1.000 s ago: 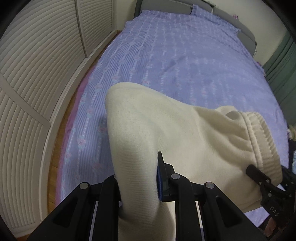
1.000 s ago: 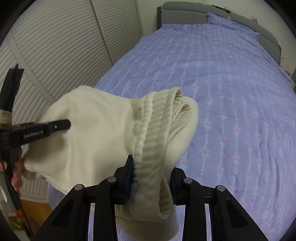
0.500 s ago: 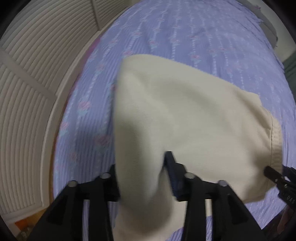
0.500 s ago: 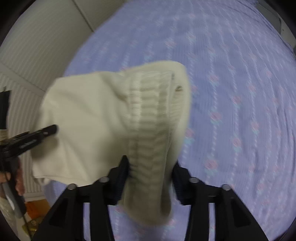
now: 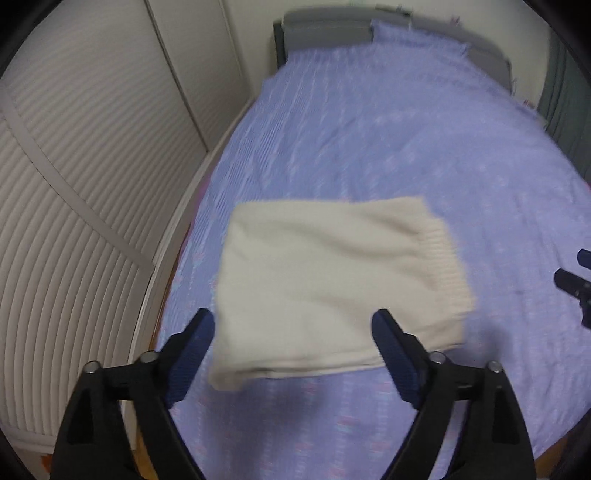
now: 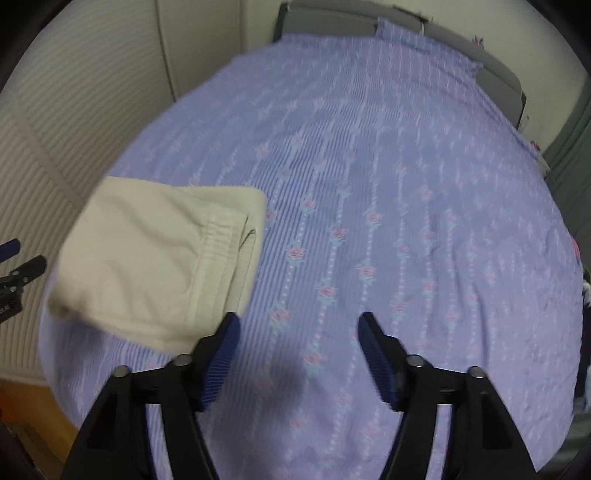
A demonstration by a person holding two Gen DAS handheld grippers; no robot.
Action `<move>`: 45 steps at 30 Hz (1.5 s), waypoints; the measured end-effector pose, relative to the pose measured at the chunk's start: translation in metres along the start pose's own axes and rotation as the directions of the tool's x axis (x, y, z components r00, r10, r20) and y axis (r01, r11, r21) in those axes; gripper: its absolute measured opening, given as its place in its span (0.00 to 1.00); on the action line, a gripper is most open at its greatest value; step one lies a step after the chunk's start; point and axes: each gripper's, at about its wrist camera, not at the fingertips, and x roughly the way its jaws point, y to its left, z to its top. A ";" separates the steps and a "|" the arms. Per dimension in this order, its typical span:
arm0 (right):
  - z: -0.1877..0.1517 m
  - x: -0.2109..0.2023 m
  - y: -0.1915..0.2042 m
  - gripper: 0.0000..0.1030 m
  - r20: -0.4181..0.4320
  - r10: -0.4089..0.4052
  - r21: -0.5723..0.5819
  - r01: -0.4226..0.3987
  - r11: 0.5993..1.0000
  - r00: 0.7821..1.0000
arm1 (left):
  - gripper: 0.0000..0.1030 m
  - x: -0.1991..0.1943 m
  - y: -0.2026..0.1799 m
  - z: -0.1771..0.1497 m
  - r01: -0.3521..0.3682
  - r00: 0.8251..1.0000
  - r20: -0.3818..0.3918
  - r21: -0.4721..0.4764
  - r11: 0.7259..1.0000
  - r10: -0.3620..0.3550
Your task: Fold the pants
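Note:
The cream pants [image 5: 332, 280] lie folded into a rectangle on the purple bedspread near the bed's left edge, ribbed waistband on the right side. They also show in the right wrist view [image 6: 162, 262] at the left. My left gripper [image 5: 293, 325] is open and empty, just in front of the folded pants. My right gripper [image 6: 297, 328] is open and empty, to the right of the pants over bare bedspread. Its fingertips [image 5: 572, 284] show at the right edge of the left wrist view.
The bed [image 6: 388, 184] has a purple flowered cover and a grey headboard [image 5: 325, 35] at the far end. White louvred closet doors [image 5: 74, 184] run close along the bed's left side. A dark green curtain [image 5: 565, 92] hangs at the far right.
Both grippers have opened and let go of the pants, which now lie flat and folded on the bed. Both grippers have pulled back from the fabric.

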 end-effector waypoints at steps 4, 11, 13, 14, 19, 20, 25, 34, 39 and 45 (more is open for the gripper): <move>-0.019 -0.046 -0.030 0.73 0.068 -0.007 0.007 0.007 1.000 0.998 | 0.92 -0.053 -0.031 -0.014 0.013 0.998 0.069 -0.037 0.999 -0.010; -0.084 -0.135 -0.094 0.80 0.160 -0.056 0.061 0.047 0.997 0.985 | 0.98 -0.142 -0.091 -0.043 0.046 0.985 0.169 -0.071 0.996 -0.034; -0.104 -0.162 -0.113 0.80 0.171 -0.069 0.084 0.056 0.995 0.983 | 1.00 -0.162 -0.106 -0.048 0.053 0.982 0.184 -0.077 0.996 -0.039; -0.112 -0.172 -0.121 0.80 0.177 -0.073 0.092 0.058 0.994 0.982 | 1.00 -0.176 -0.115 -0.053 0.058 0.980 0.195 -0.075 0.996 -0.042; -0.152 -0.217 -0.160 0.80 0.201 -0.098 0.129 0.073 0.989 0.975 | 1.00 -0.230 -0.160 -0.071 0.061 0.972 0.231 -0.042 0.997 -0.050; -0.160 -0.226 -0.169 0.80 0.206 -0.099 0.141 0.071 0.987 0.974 | 1.00 -0.241 -0.170 -0.074 0.053 0.970 0.237 -0.022 0.998 -0.046; -0.195 -0.264 -0.208 0.80 0.244 -0.102 0.189 0.056 0.980 0.964 | 1.00 -0.283 -0.210 -0.092 0.036 0.957 0.285 0.035 0.999 -0.044; -0.250 -0.312 -0.253 0.80 0.283 -0.125 0.253 0.051 0.966 0.951 | 1.00 -0.349 -0.266 -0.132 0.047 0.936 0.345 0.084 0.995 -0.073; -0.270 -0.328 -0.267 0.80 0.287 -0.137 0.280 0.054 0.959 0.948 | 1.00 -0.361 -0.285 -0.142 0.063 0.938 0.334 0.109 0.992 -0.097; -0.282 -0.336 -0.272 0.80 0.293 -0.143 0.293 0.053 0.955 0.945 | 1.00 -0.374 -0.297 -0.150 0.072 0.935 0.336 0.120 0.990 -0.108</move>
